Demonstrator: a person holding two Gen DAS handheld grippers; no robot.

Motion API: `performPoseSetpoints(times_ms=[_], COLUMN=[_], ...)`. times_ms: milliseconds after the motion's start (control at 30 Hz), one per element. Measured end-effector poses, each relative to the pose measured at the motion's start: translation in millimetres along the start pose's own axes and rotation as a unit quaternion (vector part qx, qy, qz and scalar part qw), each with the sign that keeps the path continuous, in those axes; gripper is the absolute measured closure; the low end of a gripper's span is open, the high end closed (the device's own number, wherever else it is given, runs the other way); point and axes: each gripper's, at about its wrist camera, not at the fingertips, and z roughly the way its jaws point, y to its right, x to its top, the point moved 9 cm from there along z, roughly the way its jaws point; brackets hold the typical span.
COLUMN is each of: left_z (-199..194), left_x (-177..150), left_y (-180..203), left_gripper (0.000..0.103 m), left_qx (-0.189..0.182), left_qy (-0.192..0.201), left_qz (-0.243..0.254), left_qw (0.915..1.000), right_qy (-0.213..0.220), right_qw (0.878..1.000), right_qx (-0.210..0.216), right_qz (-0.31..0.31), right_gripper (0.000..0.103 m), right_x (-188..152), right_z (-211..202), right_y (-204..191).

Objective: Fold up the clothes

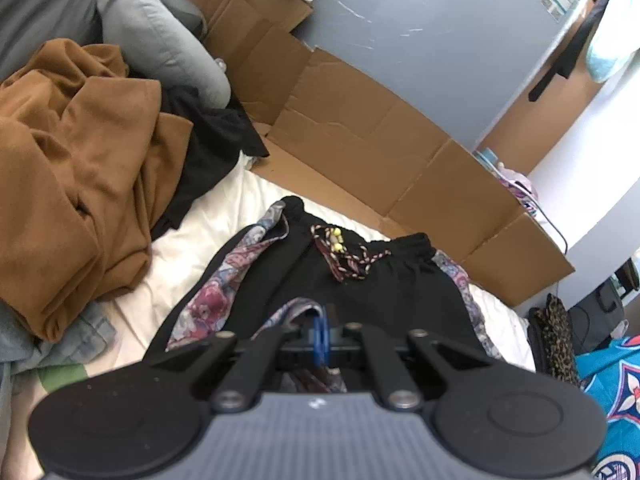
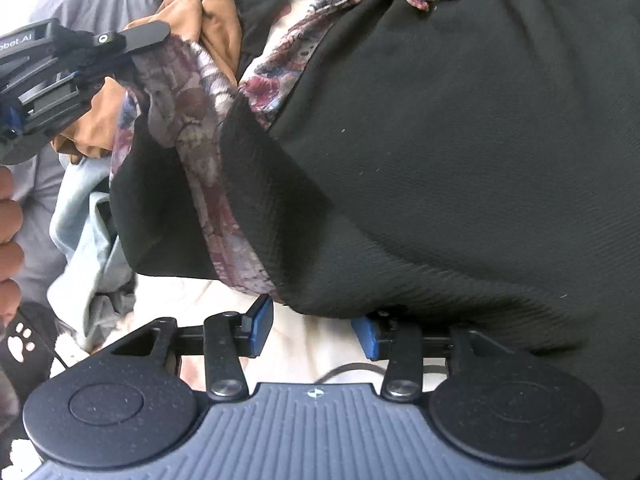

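left tongs: the left gripper (image 1: 321, 340) has its blue pads pressed together on a fold of the black shorts (image 1: 360, 280) — it pinches the patterned leg hem and lifts it off the bed; the right wrist view shows the same tool at upper left with that hem in its tip.
shorts: black with a floral side stripe (image 1: 216, 292), lying waistband away on the white sheet (image 1: 208, 216), drawstring (image 1: 344, 256) knotted on top; one leg raised and curling over.
right tongs: the right gripper (image 2: 312, 330) stands wide, nothing between the blue pads (image 2: 262, 326), low at the near hem of the other leg.
step, as i judge it: a leg-end fold is under way — the lifted hem looks bound for the waistband.
doing it well: keep the pinch on both layers of cloth, carry the hem flat and level, let the right tongs catch the matching corner so the fold lands square; the fabric is thin and will sag and twist if only one corner travels.
risk: the drawstring could bunch under the fold.
surface: soft, rumpled sheet, so creases come easily.
room, left to right: a brown garment (image 1: 80, 168) heaped by a grey pillow (image 1: 160, 32), flattened cardboard (image 1: 360, 128) against a grey cabinet (image 1: 440, 40), blue printed cloth (image 1: 616, 400) at far right.
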Motion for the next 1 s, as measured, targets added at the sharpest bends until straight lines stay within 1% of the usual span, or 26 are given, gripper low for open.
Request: performPoseSetpoints(times_ms=[100, 133, 200, 233, 267, 333, 467, 733, 1000], left_z=[2, 3, 2, 2, 2, 1, -3, -18, -33], left_x=[1, 1, 0, -1, -2, -5, -10, -18, -36], left_y=[1, 1, 0, 0, -1, -1, -3, -10, -15], left_gripper=[0.101, 0.101, 0.101, 0.101, 0.101, 0.101, 0.101, 0.101, 0.101], left_qx=[-0.001, -0.001, 0.000, 0.000, 0.001, 0.003, 0.006, 0.014, 0.023], left_qy=[-0.001, -0.001, -0.002, -0.002, -0.003, -0.003, -0.003, 0.000, -0.015], left_qz=[0.000, 0.001, -0.001, -0.002, -0.003, -0.001, -0.006, -0.017, -0.026], left_qw=[1.0000, 1.0000, 1.0000, 1.0000, 1.0000, 1.0000, 1.0000, 0.9998, 0.9993], right_qy=[0.007, 0.011, 0.019, 0.020, 0.021, 0.021, 0.008, -0.009, -0.027], right_qw=[1.000, 0.999, 0.997, 0.996, 0.996, 0.997, 0.998, 0.999, 0.999], right_qx=[0.007, 0.009, 0.022, 0.029, 0.034, 0.035, 0.037, 0.036, 0.034], right_qz=[0.029, 0.041, 0.070, 0.076, 0.078, 0.071, 0.049, 0.015, -0.005], right_gripper=[0.053, 0.055, 0.069, 0.085, 0.092, 0.096, 0.097, 0.100, 0.100], right_x=[1, 1, 2, 2, 2, 0, -4, -6, -21], right_z=[6, 8, 9, 9, 8, 6, -3, -34, -67], right_y=[-1, -1, 2, 4, 4, 4, -1, -9, -10])
